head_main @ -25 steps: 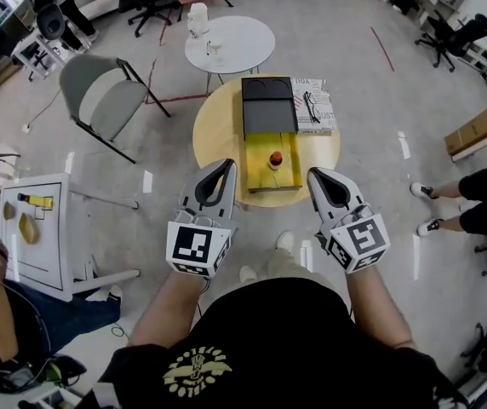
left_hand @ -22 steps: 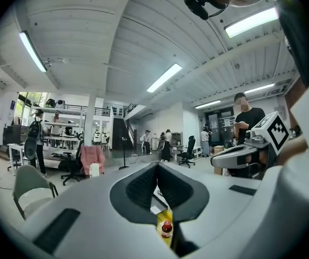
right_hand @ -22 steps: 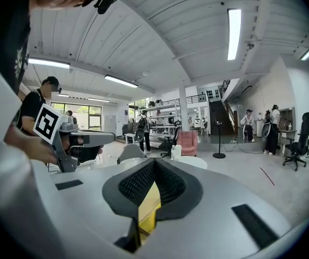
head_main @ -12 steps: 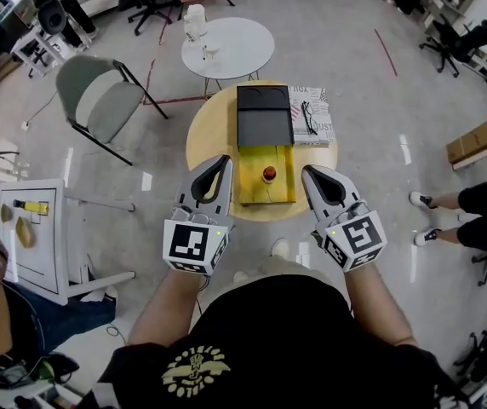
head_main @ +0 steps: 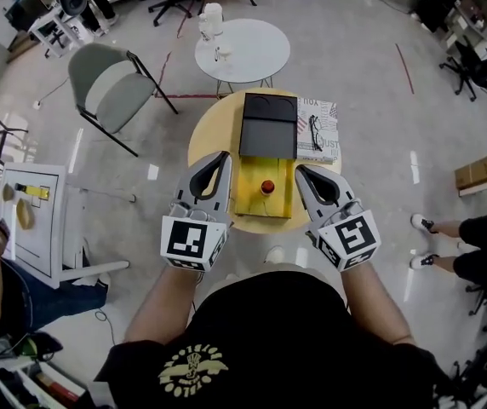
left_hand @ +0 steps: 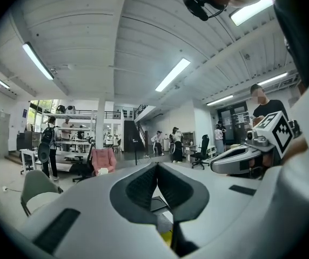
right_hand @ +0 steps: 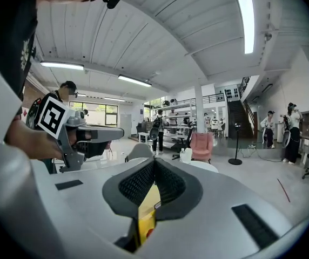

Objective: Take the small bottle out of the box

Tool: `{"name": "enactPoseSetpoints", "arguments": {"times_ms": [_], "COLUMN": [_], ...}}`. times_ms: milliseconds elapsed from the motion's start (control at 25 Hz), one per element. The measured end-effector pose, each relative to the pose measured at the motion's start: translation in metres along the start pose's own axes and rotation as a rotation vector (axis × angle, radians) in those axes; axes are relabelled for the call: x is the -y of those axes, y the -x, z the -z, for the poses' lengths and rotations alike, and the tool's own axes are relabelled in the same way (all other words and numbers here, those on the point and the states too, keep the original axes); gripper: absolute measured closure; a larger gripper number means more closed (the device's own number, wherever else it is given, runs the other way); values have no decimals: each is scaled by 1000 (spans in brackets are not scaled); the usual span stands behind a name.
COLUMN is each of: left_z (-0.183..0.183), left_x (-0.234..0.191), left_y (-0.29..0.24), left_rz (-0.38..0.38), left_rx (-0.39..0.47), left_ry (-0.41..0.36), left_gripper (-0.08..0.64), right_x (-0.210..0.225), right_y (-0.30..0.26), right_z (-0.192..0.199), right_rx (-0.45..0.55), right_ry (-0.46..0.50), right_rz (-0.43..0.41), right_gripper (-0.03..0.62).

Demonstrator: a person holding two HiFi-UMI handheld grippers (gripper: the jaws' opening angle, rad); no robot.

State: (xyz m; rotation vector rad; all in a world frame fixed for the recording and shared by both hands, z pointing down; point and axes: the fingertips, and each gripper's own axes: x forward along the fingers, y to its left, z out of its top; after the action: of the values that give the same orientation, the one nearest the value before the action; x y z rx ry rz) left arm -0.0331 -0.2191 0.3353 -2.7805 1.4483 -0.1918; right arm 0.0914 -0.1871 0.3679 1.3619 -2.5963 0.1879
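Observation:
A small bottle with a red cap (head_main: pixel 267 187) stands in the open yellow box (head_main: pixel 252 201) on the round wooden table (head_main: pixel 212 135). The box's black lid (head_main: pixel 268 124) lies folded back behind it. My left gripper (head_main: pixel 218 158) hovers at the box's left side and is shut on nothing. My right gripper (head_main: pixel 300 171) hovers at the box's right side, also shut and empty. In the left gripper view the jaws (left_hand: pixel 156 165) meet at their tip. The right gripper view shows its jaws (right_hand: pixel 154 161) closed, with the yellow box (right_hand: pixel 146 215) below them.
A printed book (head_main: pixel 318 130) lies on the table right of the lid. Behind stands a white round table (head_main: pixel 256 54) with a pale jug (head_main: pixel 212 20). A grey folding chair (head_main: pixel 107 79) is at the left, a white side table (head_main: pixel 56 228) further left. A person's feet (head_main: pixel 421 224) are at the right.
Both grippers have come forward and now flank the yellow box instead of hanging short of it. The head view has shifted a little. Both stay shut.

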Motion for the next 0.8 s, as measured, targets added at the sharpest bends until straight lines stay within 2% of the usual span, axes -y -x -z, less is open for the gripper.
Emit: {"name": "enactPoseSetpoints", "arguments": {"times_ms": [320, 640, 800], "left_z": [4, 9, 16], "left_x": [5, -4, -8], "left_y": [-12, 5, 7], "left_rz": [-84, -151, -157], "left_rx": [-11, -40, -48], "left_ry": [2, -9, -9], "left_gripper": [544, 544, 544], "right_x": [20, 23, 18], "right_y": [-15, -27, -33], "right_z": [4, 6, 15], "right_rx": [-9, -4, -5], "right_ry": [36, 32, 31], "right_rz": [-106, -140, -167], "right_gripper": [577, 538, 529]}}
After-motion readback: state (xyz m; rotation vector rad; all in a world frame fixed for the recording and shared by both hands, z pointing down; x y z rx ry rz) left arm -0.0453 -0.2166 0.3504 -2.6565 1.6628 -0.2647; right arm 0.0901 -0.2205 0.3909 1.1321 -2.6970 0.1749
